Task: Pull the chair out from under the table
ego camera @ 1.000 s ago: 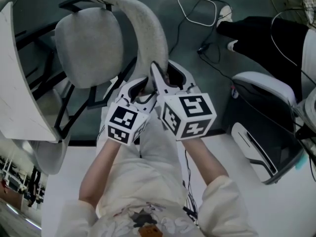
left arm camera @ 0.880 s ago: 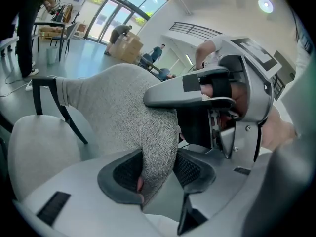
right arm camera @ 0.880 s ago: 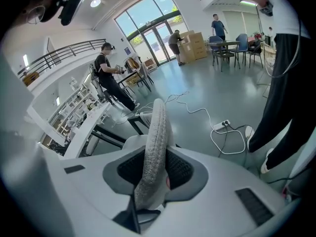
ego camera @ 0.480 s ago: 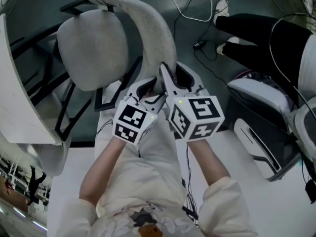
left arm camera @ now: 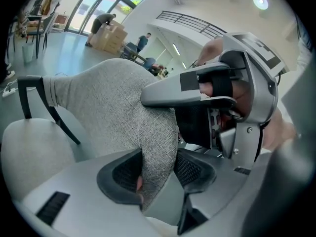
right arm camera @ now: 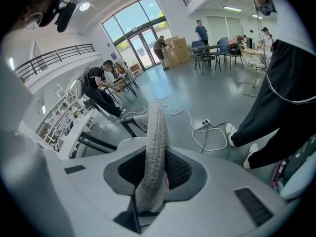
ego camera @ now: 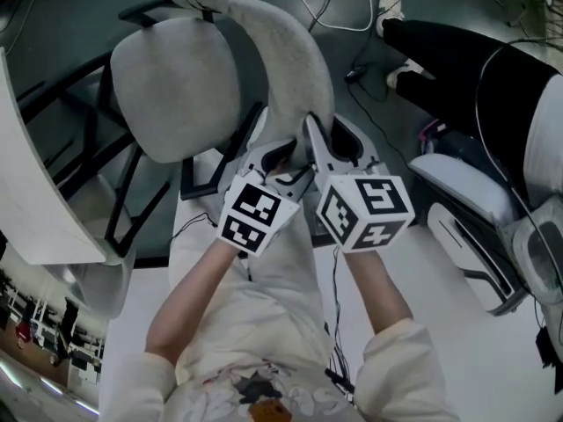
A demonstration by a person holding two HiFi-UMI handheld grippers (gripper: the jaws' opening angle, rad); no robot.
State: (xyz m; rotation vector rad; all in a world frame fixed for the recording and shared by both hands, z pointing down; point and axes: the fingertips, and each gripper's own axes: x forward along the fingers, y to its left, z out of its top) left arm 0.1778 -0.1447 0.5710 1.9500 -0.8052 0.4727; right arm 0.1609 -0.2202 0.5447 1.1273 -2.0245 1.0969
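A grey fabric chair (ego camera: 176, 86) stands next to the white table (ego camera: 35, 174), its seat just off the table's edge. Its curved backrest (ego camera: 281, 51) arches toward me. My left gripper (ego camera: 277, 152) is shut on the backrest's near end, with fabric filling the gap between its pads (left arm camera: 157, 169). Close beside it on the right, my right gripper (ego camera: 321, 134) straddles the same thin edge (right arm camera: 157, 132). Its jaws (right arm camera: 154, 169) have just been closing, and their pads press the fabric from both sides.
The table's black legs (ego camera: 114, 192) stand left of the chair. A person in black trousers (ego camera: 475, 51) stands at the upper right, near a cable and power strip (ego camera: 339, 7) on the floor. Another grey chair (ego camera: 475, 209) is at the right.
The chair and both grippers have slid together away from the white table, and the gap between the seat and the table edge has widened. Both grips stay on the backrest.
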